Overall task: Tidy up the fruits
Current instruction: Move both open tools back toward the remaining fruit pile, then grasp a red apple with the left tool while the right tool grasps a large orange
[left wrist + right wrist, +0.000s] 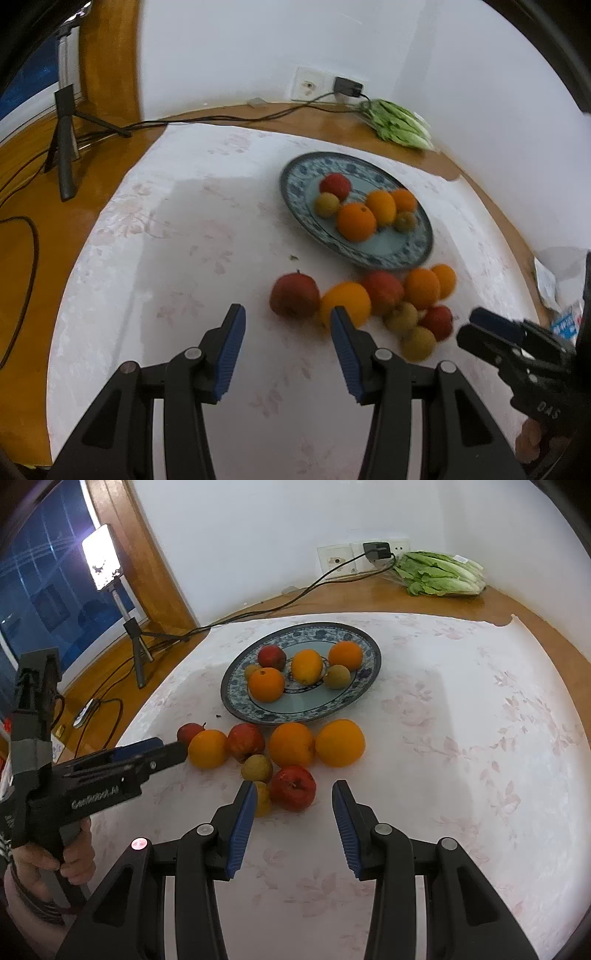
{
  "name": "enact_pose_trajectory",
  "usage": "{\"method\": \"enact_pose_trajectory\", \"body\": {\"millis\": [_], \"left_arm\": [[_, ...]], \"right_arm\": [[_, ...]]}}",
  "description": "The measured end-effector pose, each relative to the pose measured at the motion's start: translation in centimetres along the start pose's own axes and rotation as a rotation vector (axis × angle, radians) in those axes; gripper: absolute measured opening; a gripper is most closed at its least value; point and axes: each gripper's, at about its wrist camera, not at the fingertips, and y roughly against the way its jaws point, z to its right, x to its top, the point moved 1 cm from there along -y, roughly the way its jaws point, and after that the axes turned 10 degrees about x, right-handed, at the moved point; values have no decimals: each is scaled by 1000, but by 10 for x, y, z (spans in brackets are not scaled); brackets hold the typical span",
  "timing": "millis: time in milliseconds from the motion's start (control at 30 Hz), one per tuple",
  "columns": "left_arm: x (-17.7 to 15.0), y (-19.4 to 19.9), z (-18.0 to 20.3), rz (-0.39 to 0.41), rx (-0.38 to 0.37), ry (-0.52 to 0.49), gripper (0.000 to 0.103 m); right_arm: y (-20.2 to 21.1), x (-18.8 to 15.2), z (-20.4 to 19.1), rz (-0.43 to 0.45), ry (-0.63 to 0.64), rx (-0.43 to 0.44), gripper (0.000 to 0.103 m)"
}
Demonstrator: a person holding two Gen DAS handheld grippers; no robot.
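A: Fruit, in two lots. On the blue-and-white patterned plate sit three oranges, one red apple and two small yellow-green fruits. A loose cluster lies on the cloth just near of the plate: oranges, red apples and more of the small yellow-green ones, all touching or nearly so.

B: And each gripper?

A: Right gripper has its jaws spread wide with nothing between them; the nearest red apple lies just beyond its left fingertip. Left gripper is also spread wide and holds nothing. Its right fingertip overlaps an orange in its own view, but contact I cannot tell. A dark red apple lies just past the gap.

B: Surroundings?

A: A white floral cloth covers a wooden tabletop set in a white-walled corner. Far right lies a bunch of leafy greens, beside a wall socket with a black plug whose cable trails left. Far left, a lit lamp on a small tripod stands by a dark window.
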Motion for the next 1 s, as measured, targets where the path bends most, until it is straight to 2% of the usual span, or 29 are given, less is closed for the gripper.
{"method": "enact_pose_trajectory", "body": {"millis": [133,400,667,867,1000], "left_arm": [[4,-3,-5,3,2,18,46],[12,-12,-6,16,-2,30,46],[14,-16,-6,21,-26,52,45],[16,-20,-5,11,-57,69,39],[17,-22,-6,3,-74,86,39]], "right_arm": [[-1,3,5,5,-16,-10,43],[-5,3,12,-3,-33,-13,43],[-3,13,20,22,-38,-26,43],[-11,21,26,21,-50,-26,43],[-17,23,30,14,-60,-16,43]]}}
